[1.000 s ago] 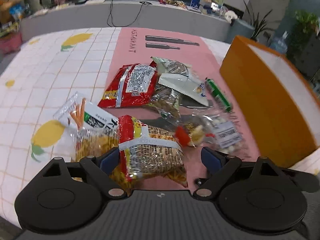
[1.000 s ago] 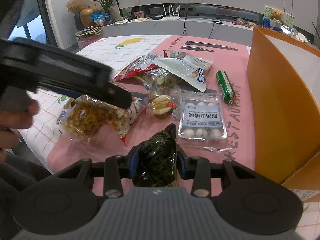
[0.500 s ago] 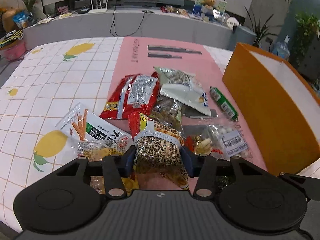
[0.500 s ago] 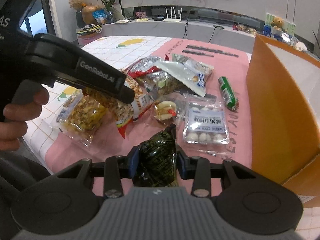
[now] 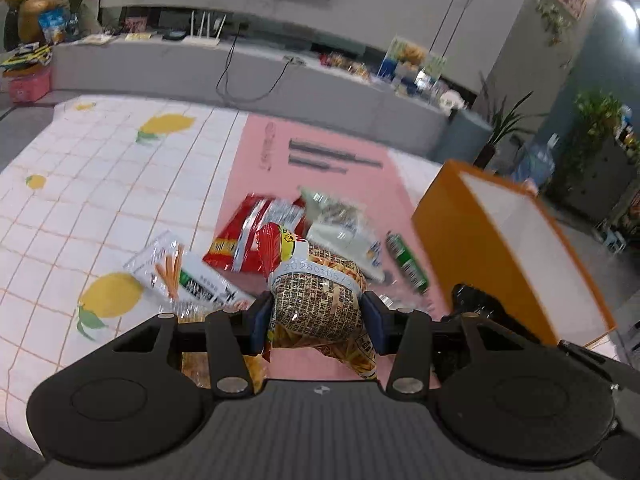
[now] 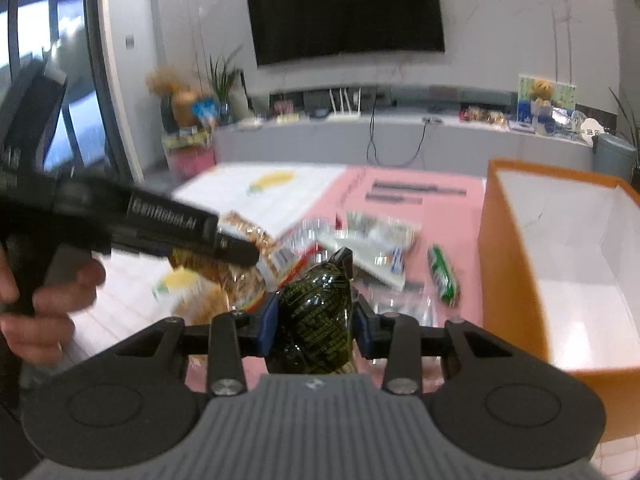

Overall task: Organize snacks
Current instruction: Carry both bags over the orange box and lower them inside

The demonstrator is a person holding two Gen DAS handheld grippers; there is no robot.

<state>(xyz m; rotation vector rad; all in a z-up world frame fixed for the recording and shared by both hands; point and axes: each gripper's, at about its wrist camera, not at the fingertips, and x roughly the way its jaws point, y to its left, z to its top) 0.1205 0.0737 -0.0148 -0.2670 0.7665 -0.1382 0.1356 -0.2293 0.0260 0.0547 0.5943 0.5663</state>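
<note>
The left gripper (image 6: 224, 240) carried the white brand "GenRobot.AI" on its black side. A white band on the noodle pack (image 5: 318, 300) showed the printed number "20260105". Other print on the snacks near this pack was too blurred to read.

Orange box (image 6: 560, 264) open-topped — snack pile (image 6: 360, 240) alongside

Red-and-gold noodle snack packet (image 5: 316, 304) clamped upright, lifted off the surface. Dark green packet (image 6: 316, 316) likewise clamped. Remaining snacks (image 5: 280, 232) heaped on pink mat beside the open orange box (image 6: 560, 272).
</note>
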